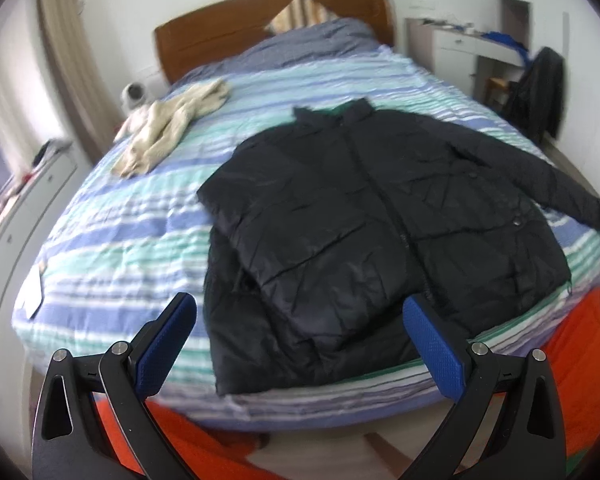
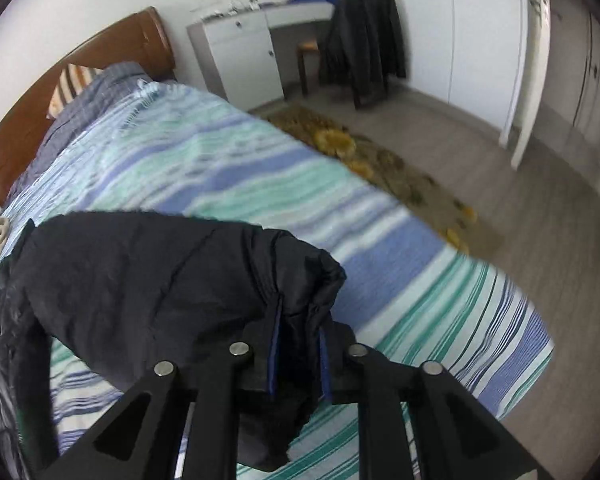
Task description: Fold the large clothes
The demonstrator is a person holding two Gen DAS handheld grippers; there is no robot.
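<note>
The black jacket (image 1: 380,216) lies front-up across the striped bed (image 1: 132,232), its outstretched sleeve (image 2: 172,280) pinched in the right tongs (image 2: 296,356), while the left tongs (image 1: 296,344) hover wide and empty near the hem.

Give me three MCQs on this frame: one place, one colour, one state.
1. Where is the beige garment?
A. on the bed, beside the jacket
B. on the chair
C. on the floor

2. What colour is the jacket?
A. red
B. black
C. white

3. What is the right tool doing?
A. hanging open
B. shut on the pillow
C. shut on the jacket sleeve

Answers:
1 A, it lies on the striped cover, apart from the jacket.
2 B, the shell is black throughout.
3 C, black sleeve fabric is pinched between its blue pads.
</note>
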